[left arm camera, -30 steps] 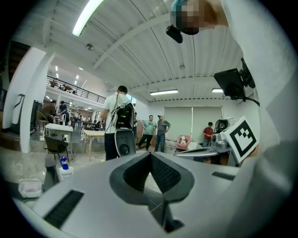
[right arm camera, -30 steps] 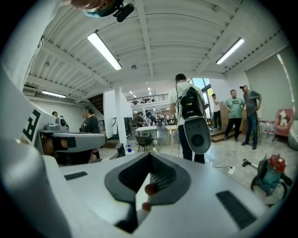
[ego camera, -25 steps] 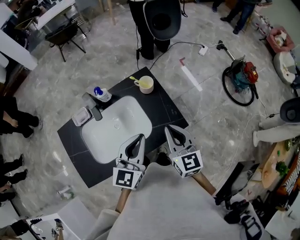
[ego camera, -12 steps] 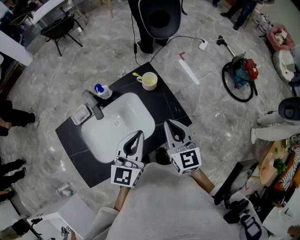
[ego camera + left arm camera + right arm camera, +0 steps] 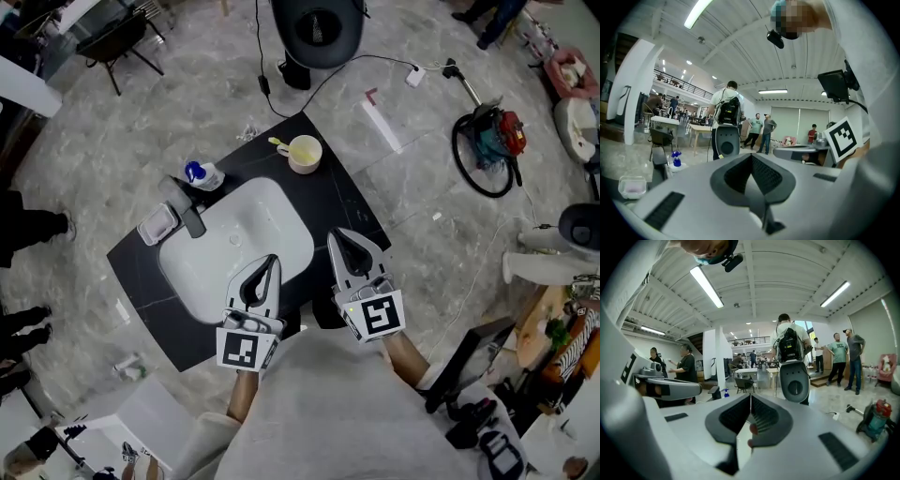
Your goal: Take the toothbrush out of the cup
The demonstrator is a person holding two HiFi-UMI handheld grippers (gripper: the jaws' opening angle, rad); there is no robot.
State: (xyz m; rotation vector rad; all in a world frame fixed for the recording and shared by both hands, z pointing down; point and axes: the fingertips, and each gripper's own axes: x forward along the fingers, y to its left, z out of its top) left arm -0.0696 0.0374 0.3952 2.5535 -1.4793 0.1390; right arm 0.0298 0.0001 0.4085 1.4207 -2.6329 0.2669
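Since the earlier frames, both claws have been carried a little farther in over the near edge of the surface (image 5: pixel 335 202), toward the cup; the things on the surface have been left where they were. The toothbrush (image 5: pixel 277 143) is seen inside the cup (image 5: pixel 307 156), with its yellow handle leaning out over the rim toward the picture's left. The cream cup is stood upright near the far corner of the black surface, well apart from both claws.

Between the cup and the claws a white basin (image 5: pixel 230 248) is set into the surface. A dark tap (image 5: pixel 192 218) is mounted at the basin's left rim. A bottle (image 5: pixel 201 174) with a blue cap is placed just behind the tap, and a small clear dish (image 5: pixel 157 226) is laid beside it at the surface's left edge.

The left claw (image 5: pixel 271 261) is held over the basin's near rim. The right claw (image 5: pixel 335 235) is held over bare black surface just right of the basin. In each gripper view the jaws are seen pressed together, with nothing caught between them.

The surface is ringed by a grey marbled floor (image 5: pixel 141 122), on which a red and teal vacuum cleaner (image 5: pixel 492 141) is left well off to the right.
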